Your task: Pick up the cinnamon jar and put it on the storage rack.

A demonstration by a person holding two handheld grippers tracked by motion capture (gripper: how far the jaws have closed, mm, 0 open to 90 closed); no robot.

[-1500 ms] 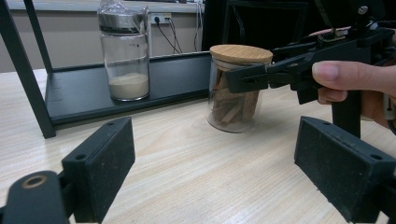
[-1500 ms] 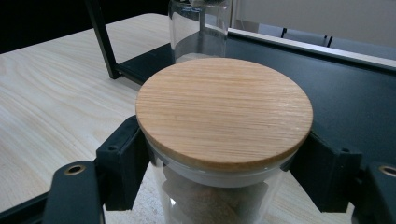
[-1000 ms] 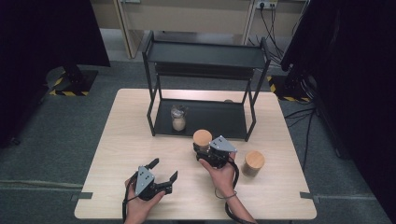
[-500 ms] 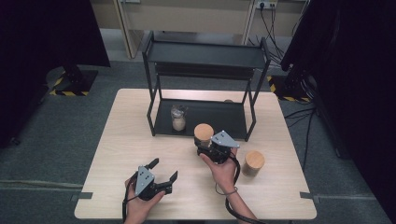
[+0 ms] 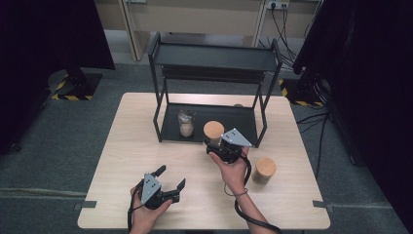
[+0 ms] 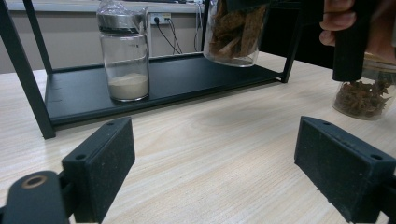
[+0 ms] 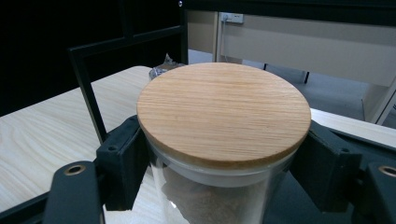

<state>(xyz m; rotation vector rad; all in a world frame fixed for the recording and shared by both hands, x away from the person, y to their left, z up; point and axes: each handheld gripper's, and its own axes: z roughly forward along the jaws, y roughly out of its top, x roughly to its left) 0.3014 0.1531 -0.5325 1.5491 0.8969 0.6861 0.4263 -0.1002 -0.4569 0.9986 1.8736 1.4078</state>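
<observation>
**Carry the jar level onto the lower shelf**

The table holds a black two-level rack at its far side, its lower shelf bare but for a glass jar of pale powder at the left. That leaves open room to the right of it, and I judge that the spot to aim for.

The right gripper is clamped on a wooden-lidded jar, its jaws pressing the glass just under the lid. The jar hangs clear of the table, right at the front edge of the shelf. Keep it upright, go in low under the top shelf, and set the base flat before letting go.

A second lidded jar waits on the table to the right. The left gripper rests near the front edge, jaws apart and holding nothing.
</observation>
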